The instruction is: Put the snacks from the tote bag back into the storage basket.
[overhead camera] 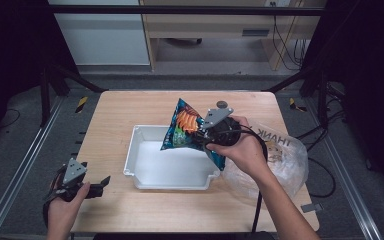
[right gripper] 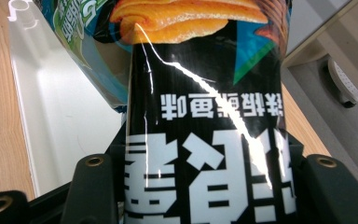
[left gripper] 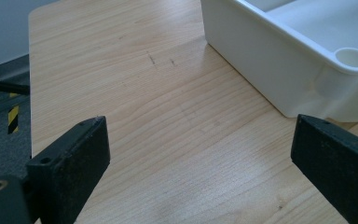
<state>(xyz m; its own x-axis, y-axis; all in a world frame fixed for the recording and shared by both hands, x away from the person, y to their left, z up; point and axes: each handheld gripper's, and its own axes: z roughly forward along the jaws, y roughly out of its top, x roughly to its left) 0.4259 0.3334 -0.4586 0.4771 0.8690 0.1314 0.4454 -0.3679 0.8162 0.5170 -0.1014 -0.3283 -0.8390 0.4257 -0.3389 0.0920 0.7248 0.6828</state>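
High view: right gripper is grasping crinkly, light, slippery chip bag mid-body, frame centre; left gripper fingers are resting released.

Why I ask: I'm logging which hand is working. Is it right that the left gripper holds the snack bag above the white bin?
Not quite: the right gripper holds the snack bag above the white bin, as the high view shows. The left gripper is open over the table.
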